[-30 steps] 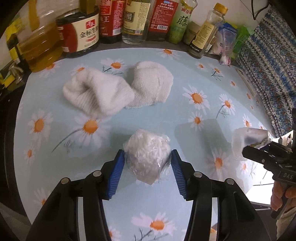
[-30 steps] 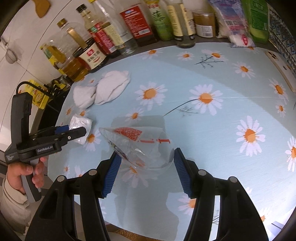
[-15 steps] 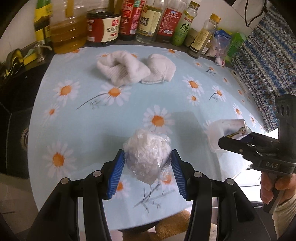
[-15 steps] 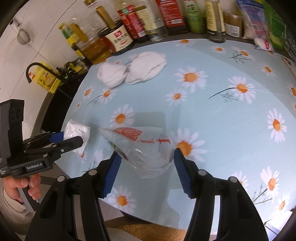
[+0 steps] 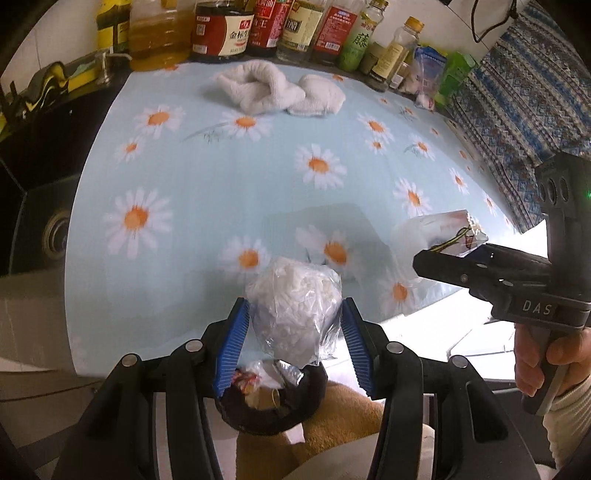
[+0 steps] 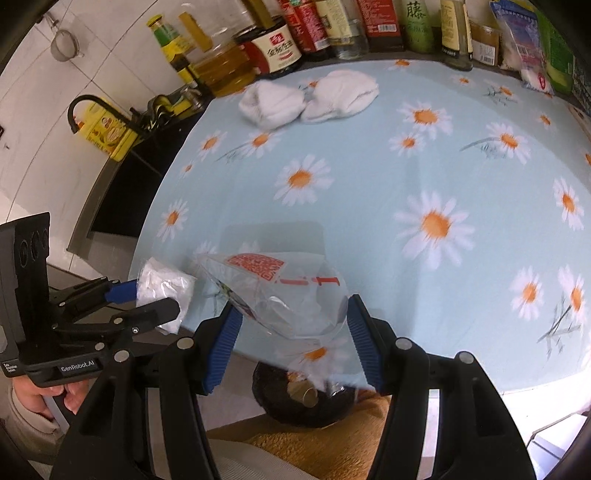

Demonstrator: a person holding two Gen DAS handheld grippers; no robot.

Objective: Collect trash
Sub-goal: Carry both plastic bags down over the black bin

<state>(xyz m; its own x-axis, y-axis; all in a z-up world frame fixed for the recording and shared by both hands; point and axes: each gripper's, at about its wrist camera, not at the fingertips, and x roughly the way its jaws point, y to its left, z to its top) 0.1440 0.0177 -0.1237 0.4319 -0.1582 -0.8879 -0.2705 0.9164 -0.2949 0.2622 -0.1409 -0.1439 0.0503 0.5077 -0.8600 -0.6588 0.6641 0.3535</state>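
— Left gripper (image 5: 293,326)?
— Clamped on a wad of white tissue in clear film (image 5: 293,308), held off the table edge, straight above a black trash bin (image 5: 271,404) with scraps inside.

— And right gripper (image 6: 291,326)?
— Closed on a crumpled clear plastic bag with red print (image 6: 277,291), just past the daisy tablecloth (image 6: 369,177) edge, above the same bin (image 6: 303,402).

— Elsewhere on the table?
— Two white towels (image 5: 280,92) near the far side, touching; sauce and oil bottles (image 5: 221,31) in a row behind.
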